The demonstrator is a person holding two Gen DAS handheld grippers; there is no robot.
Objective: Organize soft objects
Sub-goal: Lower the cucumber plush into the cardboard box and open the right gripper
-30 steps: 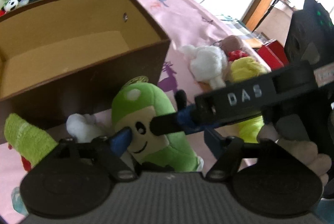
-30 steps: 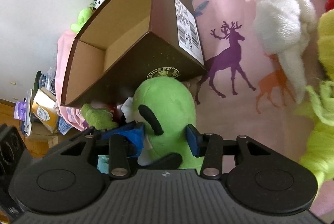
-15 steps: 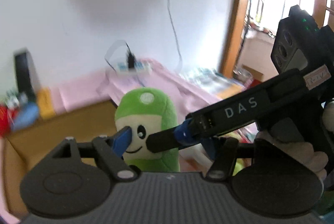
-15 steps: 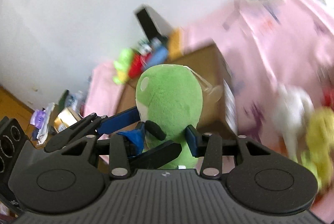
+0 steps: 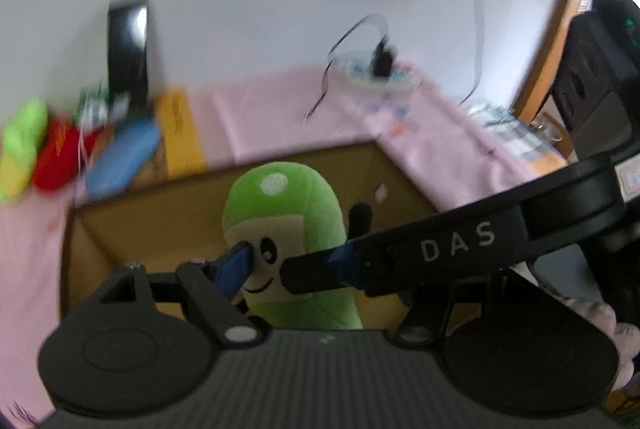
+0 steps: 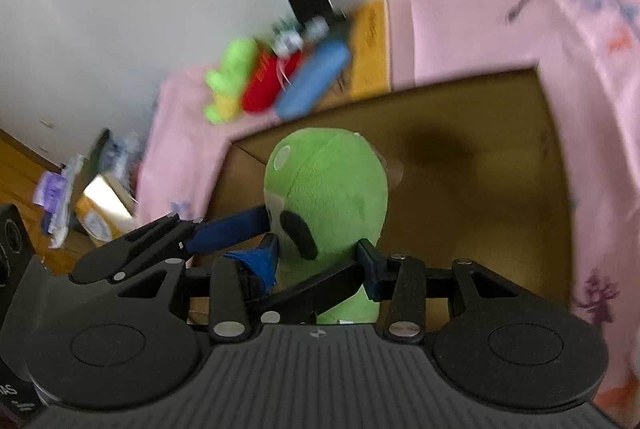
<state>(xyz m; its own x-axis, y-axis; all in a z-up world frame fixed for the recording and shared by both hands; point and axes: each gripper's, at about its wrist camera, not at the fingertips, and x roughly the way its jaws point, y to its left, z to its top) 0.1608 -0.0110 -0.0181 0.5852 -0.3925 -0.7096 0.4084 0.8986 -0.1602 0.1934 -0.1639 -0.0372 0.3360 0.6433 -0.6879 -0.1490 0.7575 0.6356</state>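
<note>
Both claws were clenched on the green plush toy (image 6: 328, 197): the right claw (image 6: 318, 257) pinched its lower body, the left claw (image 5: 316, 269) its face. The toy hung upright above the open brown box (image 6: 480, 213) on the pink-covered table (image 6: 592, 77). If one claw let go before the other, the soft toy could twist and land on the box rim (image 5: 224, 169) or outside.
</note>
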